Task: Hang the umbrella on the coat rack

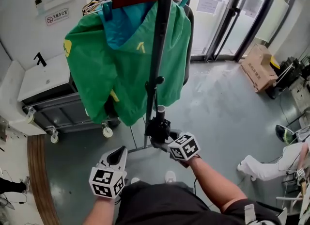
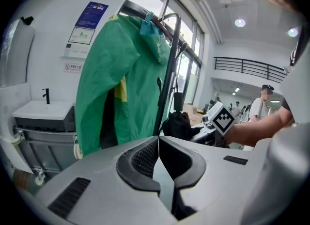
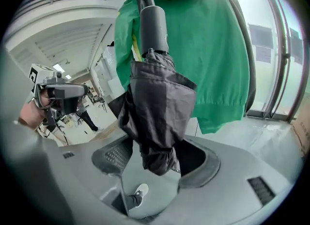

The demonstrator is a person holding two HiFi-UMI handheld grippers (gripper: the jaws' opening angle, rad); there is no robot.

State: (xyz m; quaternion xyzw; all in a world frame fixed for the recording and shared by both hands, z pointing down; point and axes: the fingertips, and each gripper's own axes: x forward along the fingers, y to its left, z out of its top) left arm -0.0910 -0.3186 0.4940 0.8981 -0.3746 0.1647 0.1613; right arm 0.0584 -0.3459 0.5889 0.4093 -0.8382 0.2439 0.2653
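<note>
A folded black umbrella (image 1: 157, 123) hangs beside the black pole of the coat rack (image 1: 158, 49), below a green jacket (image 1: 111, 59) on a hanger. In the right gripper view the umbrella (image 3: 157, 107) hangs handle up, and its lower end dangles between the wide-apart jaws of my right gripper (image 3: 156, 156). The pads do not press it. From the head view the right gripper (image 1: 159, 137) sits just under the umbrella. My left gripper (image 1: 118, 155) stays lower left, clear of the rack. Its jaws (image 2: 157, 141) are shut with nothing between them. The umbrella (image 2: 178, 122) shows beyond them.
A grey wheeled cart (image 1: 63, 110) and a white sink (image 1: 43, 76) stand left of the rack. Glass doors (image 1: 227, 15) and a cardboard box (image 1: 259, 66) are at the far right. A person's legs (image 1: 264, 167) reach in at the right edge.
</note>
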